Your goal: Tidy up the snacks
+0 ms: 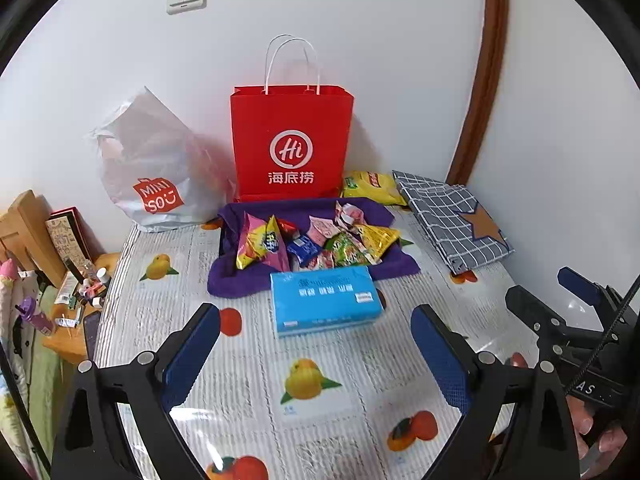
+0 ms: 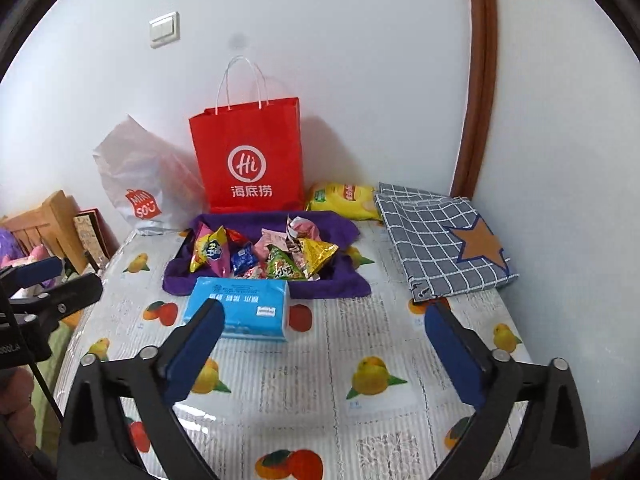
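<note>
Purple cloth tray (image 1: pixel 240 280), soft-sided with its rim folded outward, sits toward the back of the desk (image 1: pixel 248 396) and gathers the snack packets (image 1: pixel 316 246): pink-and-yellow triangular bags, a blue wrapper, green and gold pouches, all heaped loosely inside it. One yellow chip bag (image 1: pixel 372 186) lies outside, behind the tray against the wall, so by my judgement it is not yet sorted in. A blue tissue pack (image 1: pixel 326 300) rests flat, touching the tray's near edge. Behind stand a red paper bag (image 1: pixel 292 140), upright with handles up, and a slumped white Miniso bag (image 1: pixel 156 176); a folded grey checked cloth (image 1: pixel 452 220) with a brown star lies to the right.

Both tongs hang over the near part of the desk, well short of the tray. The left tongs (image 1: pixel 316 360) are spread wide with nothing between the pads; the right tongs (image 2: pixel 324 352) are likewise spread and empty. Held apart like this and angled down at the heap, they look ready to reach in for a packet, or drawn clear to leave the tray unobstructed.
</note>
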